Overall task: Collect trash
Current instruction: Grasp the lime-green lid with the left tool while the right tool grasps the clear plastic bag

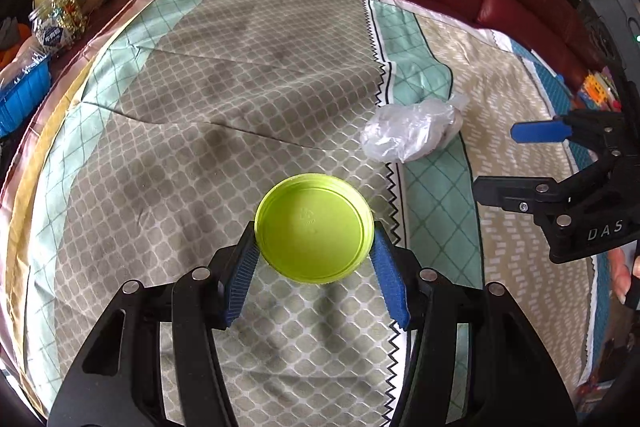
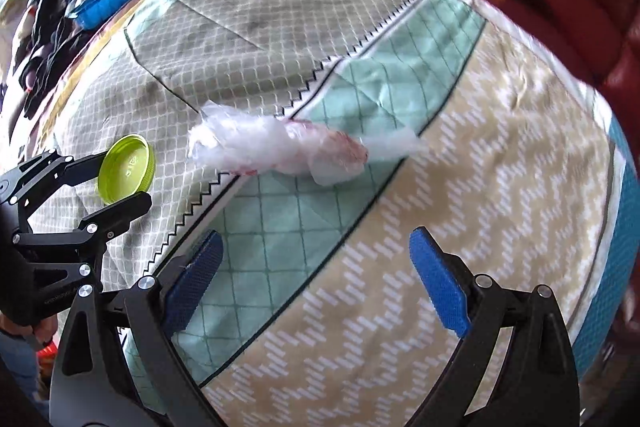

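Up close, the left wrist view shows the left gripper (image 1: 314, 255) clenching a green lid (image 1: 314, 229), "DAS" readable on the right gripper (image 1: 500, 163) beside it. Only the right wrist view shows that gripper (image 2: 316, 281) gaping empty, a crumpled bag (image 2: 276, 151) ahead on the quilt (image 2: 500, 155).

The right hand-held gripper (image 2: 316, 275) hangs agape above the bedspread (image 2: 480, 167); a crumpled bag (image 2: 280, 151) lies ahead, a green lid (image 2: 126, 169) in the left hand-held gripper (image 2: 120, 183).

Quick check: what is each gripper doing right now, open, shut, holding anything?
Left gripper: shut on the green lid, pads on its rim.
Right gripper: open, empty, short of the crumpled plastic bag.
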The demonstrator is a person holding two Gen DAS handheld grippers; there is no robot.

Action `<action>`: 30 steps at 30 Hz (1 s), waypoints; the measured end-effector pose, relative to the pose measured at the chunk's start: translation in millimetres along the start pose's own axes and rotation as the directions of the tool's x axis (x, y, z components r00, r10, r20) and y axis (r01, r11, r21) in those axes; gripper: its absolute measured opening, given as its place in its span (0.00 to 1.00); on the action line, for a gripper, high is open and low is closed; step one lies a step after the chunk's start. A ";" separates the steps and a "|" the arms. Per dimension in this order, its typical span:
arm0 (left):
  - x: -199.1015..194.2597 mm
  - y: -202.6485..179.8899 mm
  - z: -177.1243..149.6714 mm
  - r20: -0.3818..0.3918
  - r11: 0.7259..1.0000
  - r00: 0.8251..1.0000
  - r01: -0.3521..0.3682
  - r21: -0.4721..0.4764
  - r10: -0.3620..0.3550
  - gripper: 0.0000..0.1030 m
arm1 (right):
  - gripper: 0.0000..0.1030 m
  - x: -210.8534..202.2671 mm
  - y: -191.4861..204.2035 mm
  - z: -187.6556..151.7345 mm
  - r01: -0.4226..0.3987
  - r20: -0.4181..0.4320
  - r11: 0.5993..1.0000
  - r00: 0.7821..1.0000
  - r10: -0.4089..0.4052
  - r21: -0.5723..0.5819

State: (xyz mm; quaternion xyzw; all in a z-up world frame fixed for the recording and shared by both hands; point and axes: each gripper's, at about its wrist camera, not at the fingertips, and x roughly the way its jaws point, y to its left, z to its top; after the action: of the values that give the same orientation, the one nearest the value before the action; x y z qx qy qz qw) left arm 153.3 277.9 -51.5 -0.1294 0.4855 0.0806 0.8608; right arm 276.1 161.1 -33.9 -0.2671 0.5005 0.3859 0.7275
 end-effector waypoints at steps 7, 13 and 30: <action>12.3 1.3 9.8 -0.015 1.000 1.000 0.006 -0.004 -0.006 0.55 | 0.87 21.5 -3.8 15.1 -0.023 -0.037 0.988 0.999 0.018 -0.153; 21.7 0.7 13.3 -0.033 1.000 0.999 -0.004 -0.014 0.003 0.55 | 0.50 39.5 -11.1 16.5 -0.084 -0.080 0.984 0.994 0.072 -0.160; -0.5 -40.6 3.3 -0.007 0.999 1.000 0.020 0.042 -0.019 0.55 | 0.23 -14.6 -50.5 -59.1 -0.031 -0.021 0.989 0.999 0.035 0.142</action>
State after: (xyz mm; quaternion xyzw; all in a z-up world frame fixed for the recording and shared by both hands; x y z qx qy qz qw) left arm 166.4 240.2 -43.6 -0.1160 0.4885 0.0614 0.8626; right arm 284.1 82.8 -41.2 -0.2110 0.5395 0.3583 0.7322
